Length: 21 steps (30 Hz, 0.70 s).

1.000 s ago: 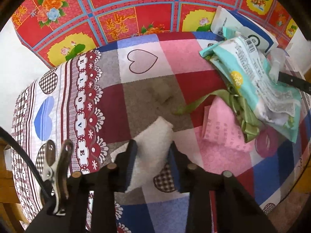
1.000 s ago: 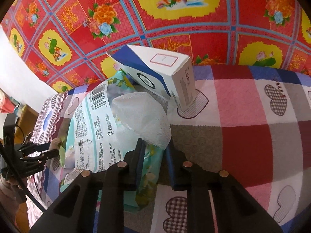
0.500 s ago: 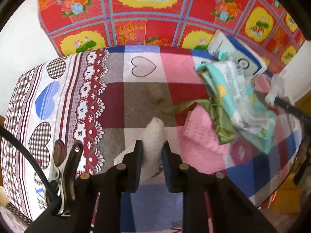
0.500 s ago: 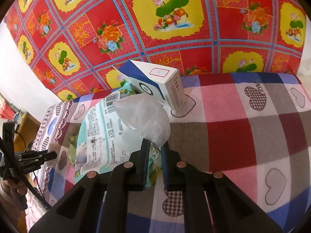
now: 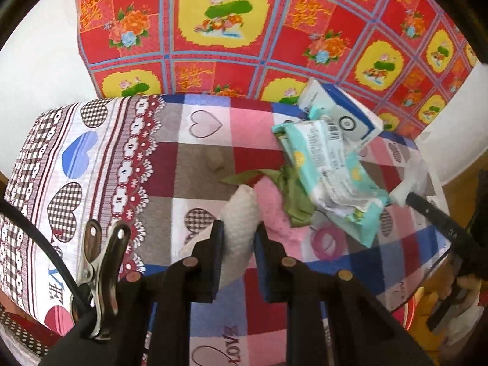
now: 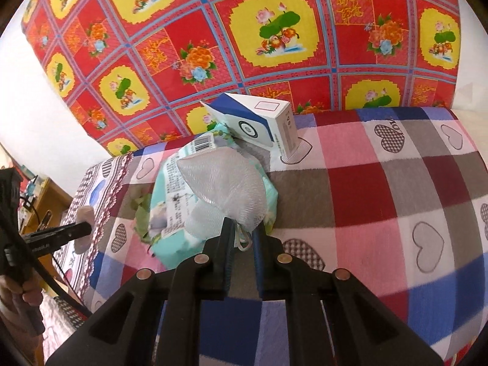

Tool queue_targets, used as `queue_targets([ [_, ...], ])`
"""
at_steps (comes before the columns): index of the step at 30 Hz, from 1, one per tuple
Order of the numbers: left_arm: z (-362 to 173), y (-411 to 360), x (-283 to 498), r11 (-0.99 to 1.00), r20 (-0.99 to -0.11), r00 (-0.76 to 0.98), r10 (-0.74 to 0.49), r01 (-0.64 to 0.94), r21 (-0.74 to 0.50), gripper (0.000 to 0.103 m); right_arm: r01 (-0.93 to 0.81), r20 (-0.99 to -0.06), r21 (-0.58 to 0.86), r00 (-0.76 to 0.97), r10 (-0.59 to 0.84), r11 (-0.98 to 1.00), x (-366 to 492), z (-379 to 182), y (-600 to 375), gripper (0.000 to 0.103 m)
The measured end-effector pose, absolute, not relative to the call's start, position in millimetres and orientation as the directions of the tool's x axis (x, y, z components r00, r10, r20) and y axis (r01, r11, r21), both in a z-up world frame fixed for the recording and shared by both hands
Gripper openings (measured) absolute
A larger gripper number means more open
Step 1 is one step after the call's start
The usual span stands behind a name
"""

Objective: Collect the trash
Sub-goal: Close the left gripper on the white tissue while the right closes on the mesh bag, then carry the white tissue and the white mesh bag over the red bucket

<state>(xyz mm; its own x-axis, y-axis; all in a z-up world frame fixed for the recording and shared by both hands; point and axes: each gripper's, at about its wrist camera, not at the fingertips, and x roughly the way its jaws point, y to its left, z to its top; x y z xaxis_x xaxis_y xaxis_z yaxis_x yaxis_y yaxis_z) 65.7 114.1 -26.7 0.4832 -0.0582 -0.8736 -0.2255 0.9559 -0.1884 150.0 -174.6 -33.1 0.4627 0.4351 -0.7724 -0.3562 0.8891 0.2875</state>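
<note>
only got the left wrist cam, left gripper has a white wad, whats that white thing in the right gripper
Observer: A white foam net. The right gripper is shut on its lower edge, and from the right wrist camera it hangs in front of the teal wrapper.
Operator: is the box lying flat
Observer: No. The box is tilted: its right end sits on the cloth, and its left end is propped over the wrapper.
</note>
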Motion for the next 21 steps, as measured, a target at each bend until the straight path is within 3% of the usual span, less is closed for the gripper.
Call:
queue_targets([
  [21,-6.1,28.0,49.5,0.967,-0.841,0.492,-0.223,0.006,-0.253,0.020,-0.201,-0.743,0.305,0.562,0.365,0.931,59.7,-13.3,-224.5,0.013],
])
